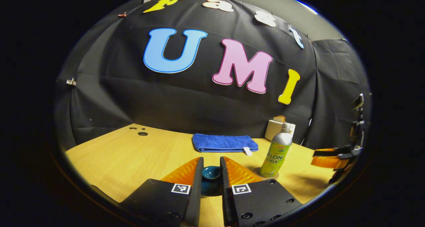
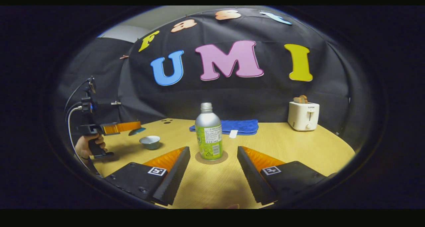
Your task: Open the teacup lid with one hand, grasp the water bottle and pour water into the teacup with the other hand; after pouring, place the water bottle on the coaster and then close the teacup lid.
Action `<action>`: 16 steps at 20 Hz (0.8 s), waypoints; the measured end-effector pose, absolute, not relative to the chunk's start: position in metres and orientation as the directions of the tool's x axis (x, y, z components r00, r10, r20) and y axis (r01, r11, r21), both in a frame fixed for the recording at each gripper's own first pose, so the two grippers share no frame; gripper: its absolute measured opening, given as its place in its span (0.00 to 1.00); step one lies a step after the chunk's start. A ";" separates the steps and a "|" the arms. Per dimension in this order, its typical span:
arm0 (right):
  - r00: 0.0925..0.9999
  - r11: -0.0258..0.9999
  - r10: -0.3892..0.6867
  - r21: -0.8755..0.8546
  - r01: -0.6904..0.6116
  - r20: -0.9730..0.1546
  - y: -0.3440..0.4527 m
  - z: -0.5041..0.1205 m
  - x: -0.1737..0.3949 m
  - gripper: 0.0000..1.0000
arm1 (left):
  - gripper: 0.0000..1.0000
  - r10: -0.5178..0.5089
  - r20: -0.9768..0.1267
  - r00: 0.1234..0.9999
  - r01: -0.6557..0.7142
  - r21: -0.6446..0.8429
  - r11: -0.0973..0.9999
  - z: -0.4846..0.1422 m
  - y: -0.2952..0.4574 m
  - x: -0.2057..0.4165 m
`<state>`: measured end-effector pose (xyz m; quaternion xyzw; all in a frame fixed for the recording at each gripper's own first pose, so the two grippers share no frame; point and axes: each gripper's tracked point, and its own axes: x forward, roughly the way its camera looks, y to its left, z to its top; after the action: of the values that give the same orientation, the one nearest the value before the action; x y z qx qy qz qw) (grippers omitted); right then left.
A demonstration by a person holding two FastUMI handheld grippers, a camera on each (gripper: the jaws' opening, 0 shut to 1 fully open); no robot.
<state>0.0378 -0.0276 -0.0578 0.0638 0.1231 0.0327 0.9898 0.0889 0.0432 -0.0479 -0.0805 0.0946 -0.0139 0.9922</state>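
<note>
1. A pale wood-grain table [image 2: 292, 147] fills the booth floor of both views, backed by a black cloth wall [image 2: 232, 97] hung in soft folds; two small dark holes sit in the tabletop near its far left corner.
2. At the back of the table lies a folded blue towel [image 1: 224, 143], fluffy, with a small white tag; to its right stands a cream, boxy toaster [image 2: 303, 115] with a slice poking from the top.
3. The water bottle [image 2: 208, 135] stands upright on a thin round coaster [image 2: 211, 159], brown and flat. The bottle is metallic silver at the shoulder and threaded neck, with a green label around its body.
4. The right gripper [image 2: 212, 173] has its fingers spread wide apart, holding nothing; the bottle stands just beyond and between them, not touched.
5. The left gripper [image 1: 211, 183] has its fingers close together with a narrow gap; between them shows the teacup lid [image 1: 211, 172], round, glossy, dark teal. Whether they press on it, I cannot tell.
6. In the right gripper view that gripper is held by a hand [image 2: 87, 146] above the table, the lid at its tips, beside the open teacup [image 2: 149, 142], a small glazed bowl shape.
</note>
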 end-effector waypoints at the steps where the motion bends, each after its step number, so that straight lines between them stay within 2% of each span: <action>1: 0.973 0.990 0.063 0.140 -0.032 -0.223 -0.034 -0.052 0.033 0.88 | 0.31 -0.031 -0.209 0.977 0.000 -0.149 0.989 -0.056 0.045 0.094; 5: 0.981 0.987 0.052 0.158 -0.023 -0.185 -0.044 -0.041 0.015 0.88 | 0.31 -0.019 -0.264 0.964 -0.017 -0.133 0.991 -0.074 0.043 0.107; 9: 0.979 0.981 0.101 0.181 -0.068 -0.177 -0.034 -0.030 0.009 0.88 | 0.31 0.000 -0.284 0.959 -0.028 -0.094 0.995 -0.084 0.040 0.114; 16: 0.986 0.985 0.081 0.164 -0.056 -0.149 -0.045 -0.019 0.005 0.89 | 0.31 0.015 -0.312 0.950 -0.037 -0.064 0.997 -0.099 0.039 0.119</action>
<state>0.0052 -0.0453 -0.0188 0.0801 0.0779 0.0343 0.9931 0.1189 0.0391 -0.0994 -0.0347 0.1575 0.0130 0.9868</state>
